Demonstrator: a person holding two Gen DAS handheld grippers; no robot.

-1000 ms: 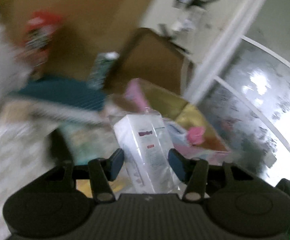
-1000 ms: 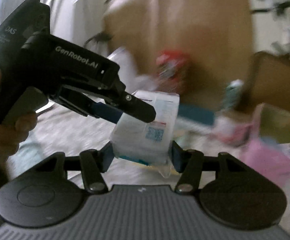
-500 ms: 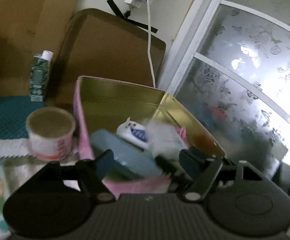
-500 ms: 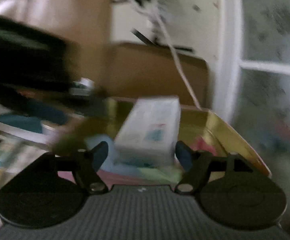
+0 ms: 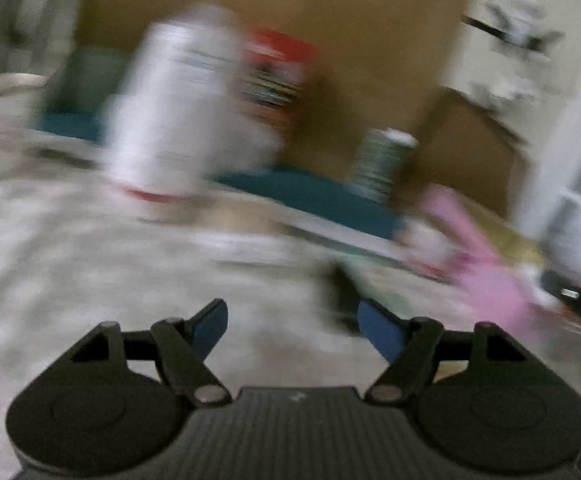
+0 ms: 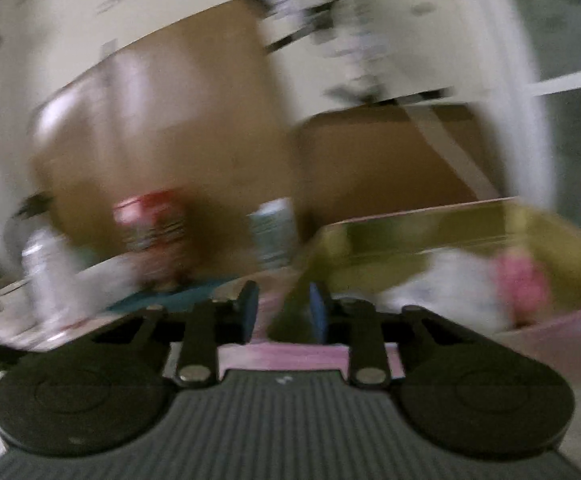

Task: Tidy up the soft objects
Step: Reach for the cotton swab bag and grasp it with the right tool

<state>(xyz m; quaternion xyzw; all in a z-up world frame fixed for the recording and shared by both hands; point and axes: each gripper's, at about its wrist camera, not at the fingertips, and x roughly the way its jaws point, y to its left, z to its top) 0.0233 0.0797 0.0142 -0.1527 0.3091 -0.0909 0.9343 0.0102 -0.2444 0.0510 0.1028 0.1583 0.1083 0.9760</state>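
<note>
Both views are motion-blurred. My left gripper [image 5: 292, 320] is open and empty above the pale patterned table cover. A tall white packet [image 5: 170, 100] stands far ahead of it on the left, and the pink box [image 5: 486, 272] lies to its right. My right gripper [image 6: 282, 304] has only a narrow gap between its jaws; they are closing with nothing between them. It hovers at the near left corner of the pink box with the gold inside [image 6: 442, 220]. In that box lie a white packet [image 6: 450, 280] and a pink soft item [image 6: 518, 280].
A red-topped package [image 5: 278, 68] and a green carton [image 5: 382, 160] stand at the back by a teal mat [image 5: 310, 192]. Brown cardboard [image 6: 170, 120] leans on the wall behind. A frosted glass door [image 6: 570, 120] is on the right.
The left gripper let go of its white packet over the box and swung left across the table. The right gripper dropped its white packet into the box, and its jaws have narrowed.
</note>
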